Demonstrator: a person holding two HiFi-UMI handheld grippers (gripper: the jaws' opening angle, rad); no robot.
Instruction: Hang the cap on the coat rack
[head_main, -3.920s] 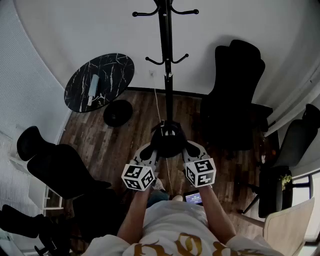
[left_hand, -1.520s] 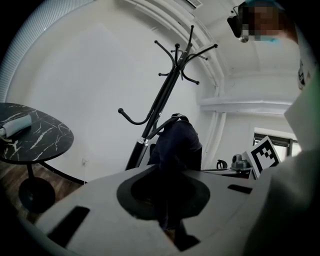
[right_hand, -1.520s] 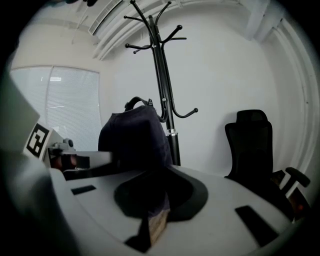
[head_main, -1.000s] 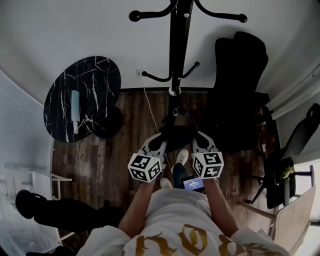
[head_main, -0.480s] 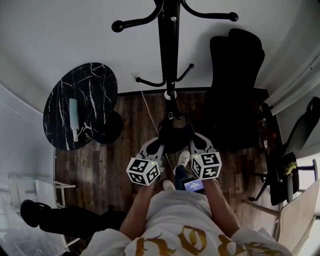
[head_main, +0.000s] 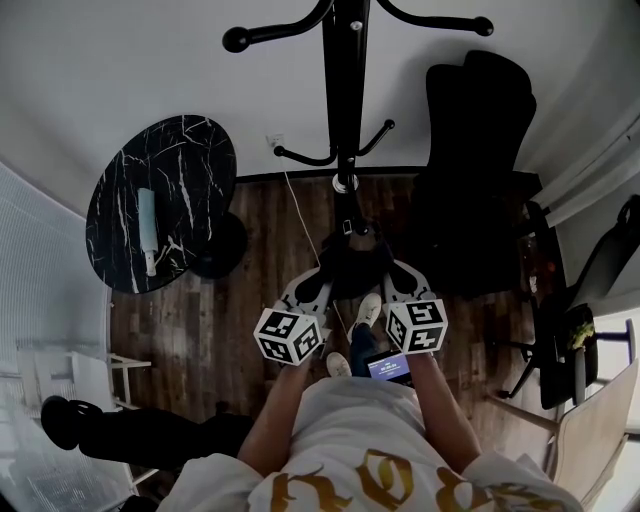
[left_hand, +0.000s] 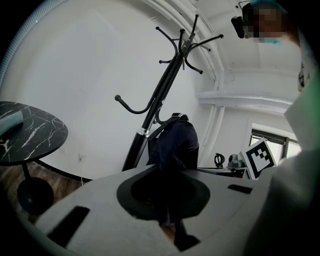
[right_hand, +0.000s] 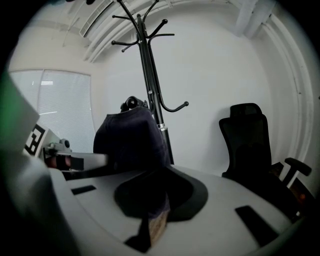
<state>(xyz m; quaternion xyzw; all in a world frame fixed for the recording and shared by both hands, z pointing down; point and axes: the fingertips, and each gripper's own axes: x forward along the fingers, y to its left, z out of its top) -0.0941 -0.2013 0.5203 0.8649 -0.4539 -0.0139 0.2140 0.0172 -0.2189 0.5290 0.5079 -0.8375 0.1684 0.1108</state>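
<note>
A dark cap hangs between my two grippers, just in front of the black coat rack. My left gripper is shut on the cap's left edge, and my right gripper is shut on its right edge. In the left gripper view the cap bulges up from the closed left gripper, with the coat rack leaning behind it. The right gripper view shows the cap above the closed right gripper and the coat rack rising past it. The rack's upper hooks are bare.
A round black marble table stands at the left with a pale object on it. A black office chair is right of the rack, with another chair further right. A thin cable runs down the wall to the floor.
Over the whole span the rack has come closer and larger in the head view. In the last second the grippers and the cap have barely shifted; both grips hold.
</note>
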